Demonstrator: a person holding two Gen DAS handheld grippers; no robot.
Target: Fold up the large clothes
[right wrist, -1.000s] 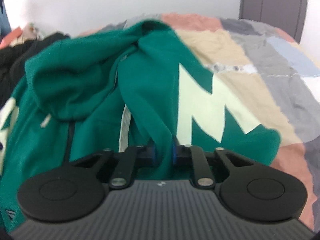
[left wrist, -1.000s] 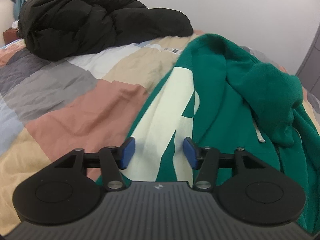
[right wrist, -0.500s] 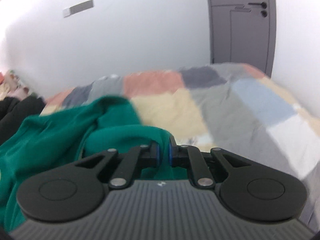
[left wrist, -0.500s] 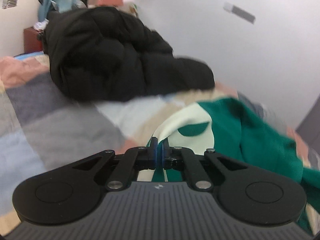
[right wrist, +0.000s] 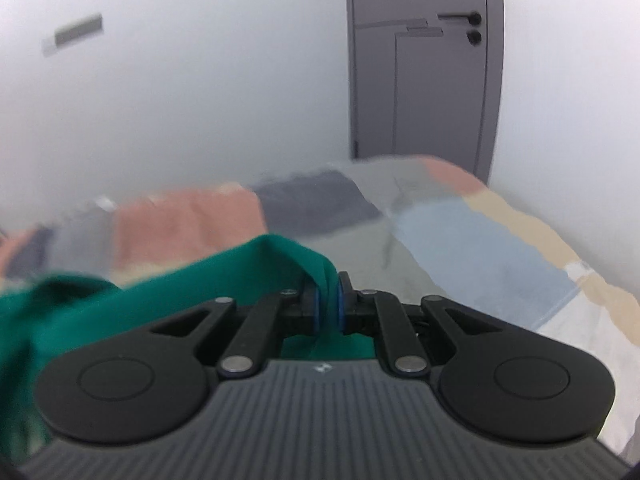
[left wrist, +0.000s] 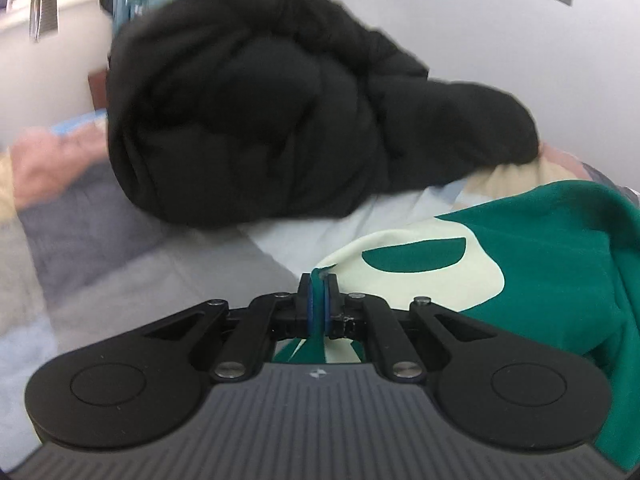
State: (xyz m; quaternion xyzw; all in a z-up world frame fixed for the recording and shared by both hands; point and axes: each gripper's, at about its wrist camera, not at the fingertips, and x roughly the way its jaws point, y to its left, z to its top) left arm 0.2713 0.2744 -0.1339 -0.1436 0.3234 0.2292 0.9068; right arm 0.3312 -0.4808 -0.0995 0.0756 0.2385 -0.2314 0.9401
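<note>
Left gripper [left wrist: 319, 296] clamped on green hoodie [left wrist: 552, 256] edge (cream print adj.). Black puffer jacket [left wrist: 280, 112] heaped behind on patchwork bedspread [left wrist: 132, 264], apart from hoodie.

There are no words or numbers here that can be read. The green hoodie [left wrist: 560, 264] has a big pale print on it, with a green half-round shape inside, but only part of it shows, and you cannot tell which letter it is. Each hand-held gripper has a tiny pale mark on its grey body, one on the left hand-held gripper [left wrist: 318, 307] and one on the right hand-held gripper [right wrist: 327, 306]. Both marks are too small to read. A grey plate [right wrist: 74, 34] on the wall is blurry and shows no writing.
</note>
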